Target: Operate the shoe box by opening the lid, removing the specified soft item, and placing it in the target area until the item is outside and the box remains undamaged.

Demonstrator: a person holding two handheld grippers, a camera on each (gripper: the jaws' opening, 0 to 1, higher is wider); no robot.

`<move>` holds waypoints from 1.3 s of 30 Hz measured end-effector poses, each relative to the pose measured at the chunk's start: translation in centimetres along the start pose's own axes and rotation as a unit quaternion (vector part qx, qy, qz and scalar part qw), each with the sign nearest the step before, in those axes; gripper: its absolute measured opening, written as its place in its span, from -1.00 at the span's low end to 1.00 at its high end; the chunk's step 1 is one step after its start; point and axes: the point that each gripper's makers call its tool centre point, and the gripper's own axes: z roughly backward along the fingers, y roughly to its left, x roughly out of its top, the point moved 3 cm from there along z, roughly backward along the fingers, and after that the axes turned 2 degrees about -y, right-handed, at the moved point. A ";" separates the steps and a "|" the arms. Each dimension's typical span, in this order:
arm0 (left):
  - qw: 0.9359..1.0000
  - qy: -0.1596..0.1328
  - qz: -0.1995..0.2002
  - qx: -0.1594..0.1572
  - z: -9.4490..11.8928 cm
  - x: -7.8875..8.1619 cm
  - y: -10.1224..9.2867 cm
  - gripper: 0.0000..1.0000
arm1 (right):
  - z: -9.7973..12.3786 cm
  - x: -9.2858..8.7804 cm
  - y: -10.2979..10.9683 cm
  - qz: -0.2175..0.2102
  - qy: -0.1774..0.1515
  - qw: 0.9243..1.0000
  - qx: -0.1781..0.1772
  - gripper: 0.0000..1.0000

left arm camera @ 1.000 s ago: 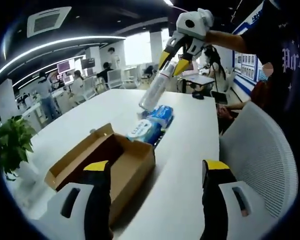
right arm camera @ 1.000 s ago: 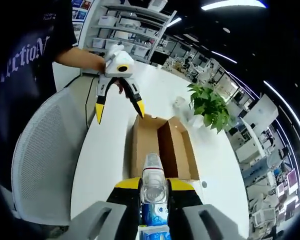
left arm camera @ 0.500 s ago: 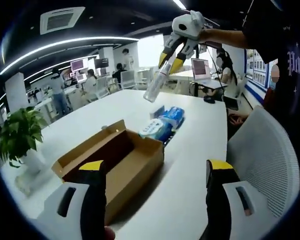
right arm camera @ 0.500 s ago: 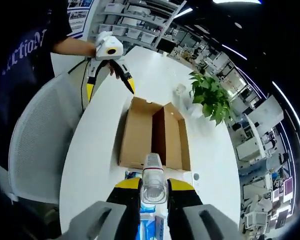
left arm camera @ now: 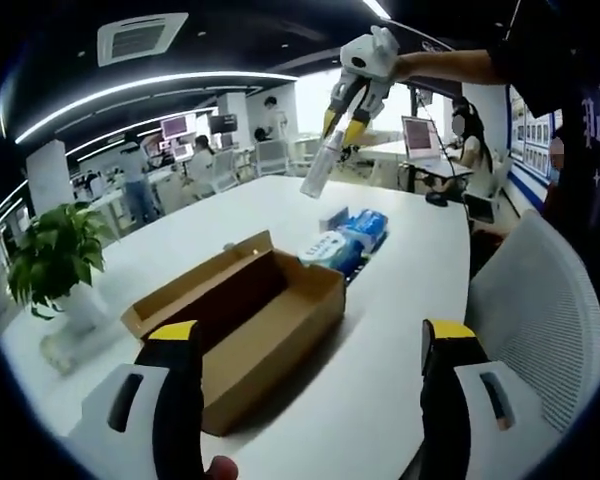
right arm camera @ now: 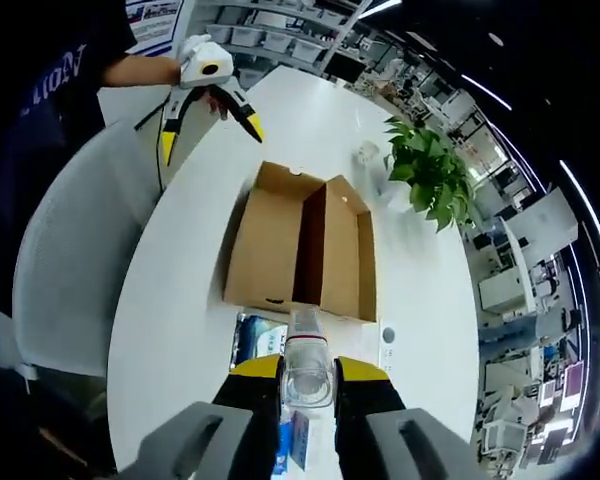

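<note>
An open brown shoe box lies on the white table, its lid flap folded out and its inside dark. Blue soft tissue packs lie on the table against the box's far end. My right gripper hangs high above the packs, shut on a clear plastic bottle. My left gripper stands open with nothing between its jaws, held near the table's edge on the box's other side.
A potted plant and a small glass stand beside the box. A white mesh chair sits at the table's edge by the person. A small white disc lies near the packs. Desks and people fill the background.
The right gripper has risen higher with the bottle, away from the tissue packs and box. The left gripper stayed open and drew back slightly.
</note>
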 end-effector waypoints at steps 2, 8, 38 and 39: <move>1.000 -0.003 0.006 0.004 0.1 0.0 0.0 0.82 | -0.3 -0.3 -0.3 0.001 0.007 1.000 0.004 -0.71; 1.000 -0.005 0.020 0.016 0.3 -0.5 0.0 0.92 | -1.4 -1.2 -2.0 -0.002 0.035 0.999 0.018 -0.71; 0.998 0.002 0.043 0.053 2.1 -1.9 1.3 0.96 | -10.1 -6.9 -5.9 -0.023 0.156 0.985 0.075 -0.70; 0.998 0.002 0.044 0.054 2.1 -2.0 1.3 0.96 | -10.4 -7.0 -5.8 -0.026 0.158 0.984 0.076 -0.70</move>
